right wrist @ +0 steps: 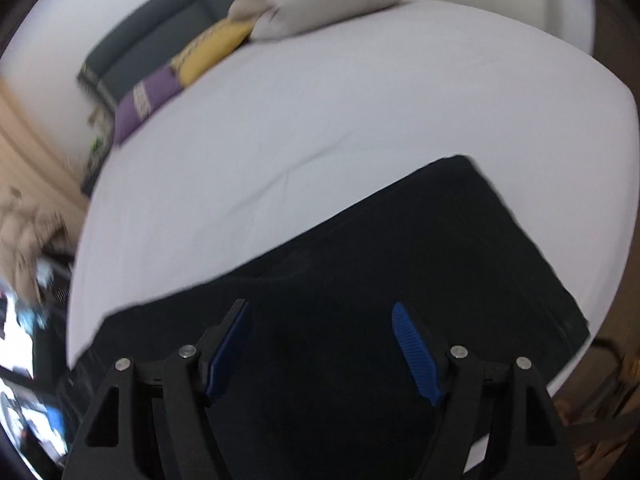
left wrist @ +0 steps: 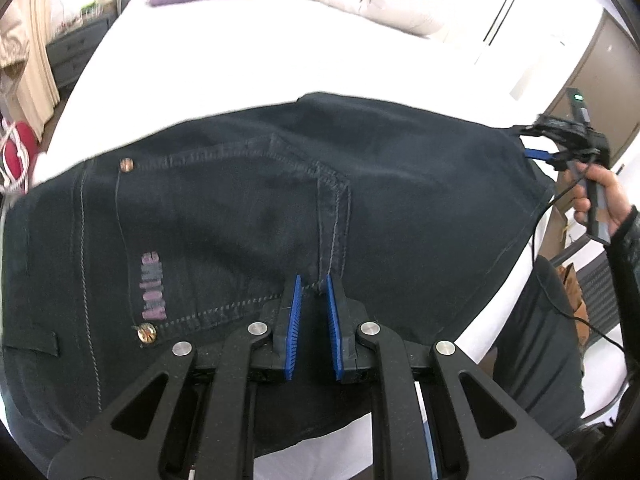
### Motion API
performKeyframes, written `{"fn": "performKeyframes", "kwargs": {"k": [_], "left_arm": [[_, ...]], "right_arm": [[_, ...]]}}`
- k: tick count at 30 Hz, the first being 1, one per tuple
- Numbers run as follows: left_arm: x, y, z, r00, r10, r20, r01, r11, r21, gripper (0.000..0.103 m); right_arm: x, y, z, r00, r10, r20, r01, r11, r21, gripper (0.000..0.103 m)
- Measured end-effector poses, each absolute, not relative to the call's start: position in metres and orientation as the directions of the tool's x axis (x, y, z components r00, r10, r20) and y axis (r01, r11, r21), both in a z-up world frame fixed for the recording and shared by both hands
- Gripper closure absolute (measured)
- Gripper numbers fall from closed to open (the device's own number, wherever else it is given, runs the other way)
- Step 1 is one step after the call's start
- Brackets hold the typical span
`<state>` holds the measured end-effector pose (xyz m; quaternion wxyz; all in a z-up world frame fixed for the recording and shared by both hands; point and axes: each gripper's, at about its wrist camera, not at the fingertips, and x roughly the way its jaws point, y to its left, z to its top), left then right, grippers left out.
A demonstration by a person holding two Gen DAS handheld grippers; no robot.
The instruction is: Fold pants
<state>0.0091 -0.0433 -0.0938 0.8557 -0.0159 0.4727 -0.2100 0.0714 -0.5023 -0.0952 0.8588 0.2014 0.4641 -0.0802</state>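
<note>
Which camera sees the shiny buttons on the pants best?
The left wrist view. It shows both metal buttons on the dark pants sharply, beside the stitching and pink lettering. The right wrist view is blurry and shows only plain dark cloth, no buttons.

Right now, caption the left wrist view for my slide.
Left gripper pinches dark jeans at the pocket seam on a white bed.
</note>
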Motion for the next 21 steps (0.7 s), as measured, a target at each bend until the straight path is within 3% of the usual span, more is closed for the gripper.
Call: {"fn": "performKeyframes", "kwargs": {"k": [3,7,10,17,20,21], "left_arm": [[0.01,-0.039,-0.087,0.497,-0.351,-0.794,0.338,0.921,-0.196,0.091],[0.018,-0.025,-0.1,0.462,-0.33,-0.823,0.296,0.932,-0.208,0.091],[0.019,-0.017,-0.109,0.458,-0.358,-0.814,0.276,0.927,-0.253,0.091],[0.023,-0.016,-0.11,0.453,-0.353,-0.819,0.272,0.929,-0.25,0.091],[0.025,-0.018,-0.11,0.449,-0.355,-0.82,0.272,0.928,-0.253,0.091],[0.027,-0.018,-0.11,0.449,-0.354,-0.82,0.272,0.929,-0.251,0.091]], "right_arm": [[0.07,-0.504,-0.088,0.584,0.014,-0.811,0.282,0.934,0.219,0.033],[0.057,-0.559,-0.063,0.708,0.086,-0.701,0.224,0.914,0.338,0.033],[0.068,-0.592,-0.064,0.65,0.041,-0.759,0.207,0.951,0.229,0.033],[0.089,-0.63,-0.102,0.54,0.067,-0.839,0.197,0.959,0.203,0.036],[0.093,-0.632,-0.114,0.521,0.083,-0.849,0.171,0.965,0.199,0.055],[0.099,-0.633,-0.115,0.528,0.088,-0.845,0.163,0.966,0.202,0.072]]}}
